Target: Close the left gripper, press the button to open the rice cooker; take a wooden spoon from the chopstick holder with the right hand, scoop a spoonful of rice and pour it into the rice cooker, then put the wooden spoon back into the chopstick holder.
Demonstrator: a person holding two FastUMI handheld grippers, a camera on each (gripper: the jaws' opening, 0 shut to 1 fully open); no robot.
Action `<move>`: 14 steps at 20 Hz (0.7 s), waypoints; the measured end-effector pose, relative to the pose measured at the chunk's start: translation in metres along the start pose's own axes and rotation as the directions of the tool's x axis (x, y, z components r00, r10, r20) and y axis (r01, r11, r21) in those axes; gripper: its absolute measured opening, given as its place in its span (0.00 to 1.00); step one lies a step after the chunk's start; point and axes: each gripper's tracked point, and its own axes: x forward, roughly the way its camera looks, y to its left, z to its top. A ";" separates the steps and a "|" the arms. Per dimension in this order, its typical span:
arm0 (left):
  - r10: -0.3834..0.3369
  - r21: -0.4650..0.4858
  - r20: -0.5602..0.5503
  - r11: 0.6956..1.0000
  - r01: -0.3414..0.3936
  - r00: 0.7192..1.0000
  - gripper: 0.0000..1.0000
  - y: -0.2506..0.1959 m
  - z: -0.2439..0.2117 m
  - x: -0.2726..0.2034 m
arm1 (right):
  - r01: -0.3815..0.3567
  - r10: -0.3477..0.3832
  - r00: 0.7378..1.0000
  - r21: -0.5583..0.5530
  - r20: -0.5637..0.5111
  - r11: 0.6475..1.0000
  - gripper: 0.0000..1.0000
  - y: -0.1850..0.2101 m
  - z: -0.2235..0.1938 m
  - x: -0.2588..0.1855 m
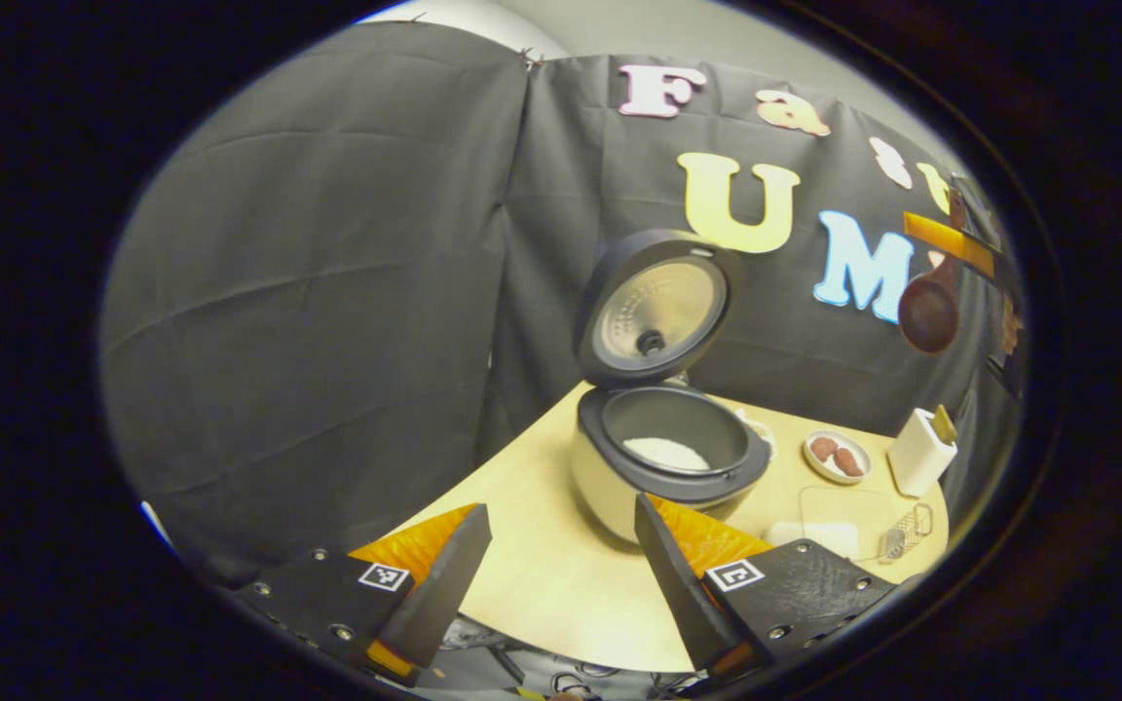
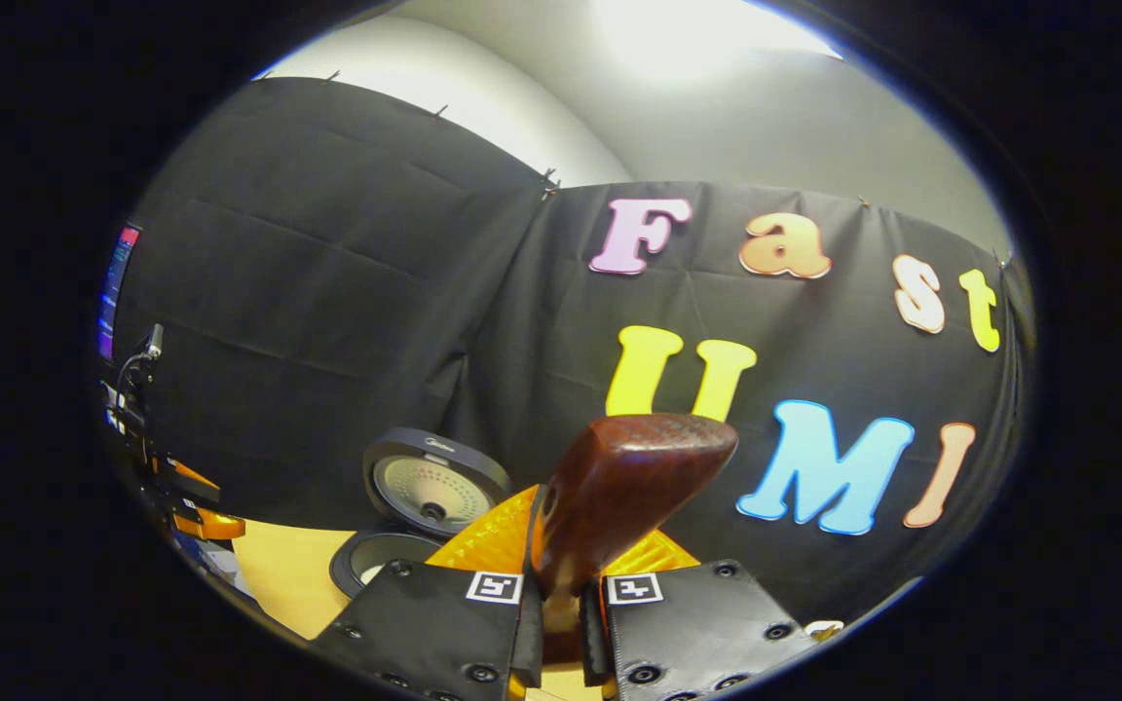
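Observation:
The rice cooker [image 1: 663, 467] stands open on the table, its lid [image 1: 654, 307] tipped up and white rice [image 1: 666, 453] lying in the pot. My left gripper [image 1: 559, 513] is open just in front of it, holding nothing. High at the right, my right gripper [image 1: 960, 239] is shut on the wooden spoon [image 1: 928, 312], whose bowl hangs down with no rice showing in it. In the right gripper view the spoon [image 2: 634, 482] juts out between the fingers of that gripper [image 2: 576, 550], with the cooker [image 2: 395, 555] low at the left. The white chopstick holder [image 1: 921, 453] stands right of the cooker.
A small plate [image 1: 836, 456] with brown pieces sits between cooker and holder. A clear container [image 1: 829, 526] with white rice and a small metal object [image 1: 904, 534] lie near the table's right edge. The left gripper [image 2: 186, 506] shows at the far left of the right gripper view.

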 end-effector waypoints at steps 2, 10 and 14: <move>-0.003 0.004 -0.010 1.000 0.003 1.000 0.94 -0.025 0.005 -0.003 | 0.048 -0.048 0.998 0.016 -0.030 0.999 0.14 -0.031 -0.011 -0.022; -0.030 -0.020 -0.039 0.999 0.029 0.999 0.94 -0.116 -0.005 -0.030 | 0.166 -0.156 0.976 0.062 -0.149 0.984 0.17 -0.126 -0.084 -0.096; -0.019 -0.043 -0.066 0.999 0.016 0.998 0.94 -0.144 -0.014 -0.039 | 0.229 -0.186 0.950 0.154 -0.251 0.961 0.17 -0.149 -0.133 -0.134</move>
